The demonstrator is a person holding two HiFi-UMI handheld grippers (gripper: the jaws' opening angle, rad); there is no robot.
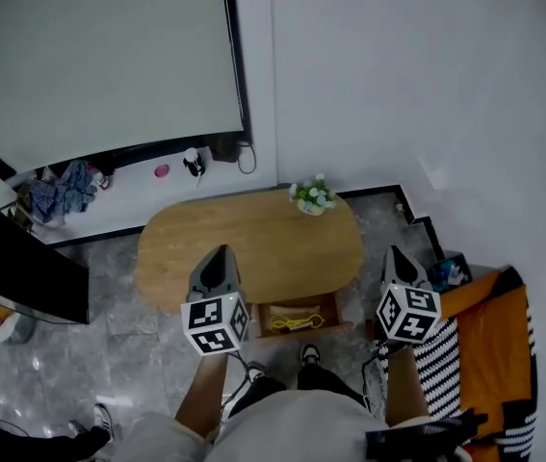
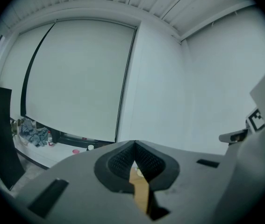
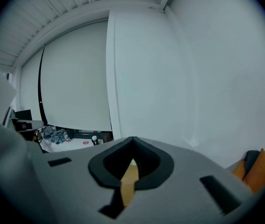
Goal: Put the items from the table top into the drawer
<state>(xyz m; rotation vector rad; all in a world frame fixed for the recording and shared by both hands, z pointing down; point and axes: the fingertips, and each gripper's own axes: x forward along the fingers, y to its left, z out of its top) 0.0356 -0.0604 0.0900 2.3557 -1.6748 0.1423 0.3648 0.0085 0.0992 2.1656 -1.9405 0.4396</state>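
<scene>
Left gripper (image 1: 219,254): jaws pressed together, empty | right gripper (image 1: 395,254): likewise | risk: unopened jaws nearing potted plant (image 1: 312,198) on table (image 1: 253,243) could tip it, not grasp it.

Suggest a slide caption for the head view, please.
Left hand-held gripper and right hand-held gripper, both shut, above a wooden table with potted plant and open drawer.

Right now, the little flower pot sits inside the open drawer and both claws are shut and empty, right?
No. The flower pot stands on the table top, near its far edge, not inside the open drawer; the head view shows it. The left claw and the right claw are indeed shut and empty.
</scene>
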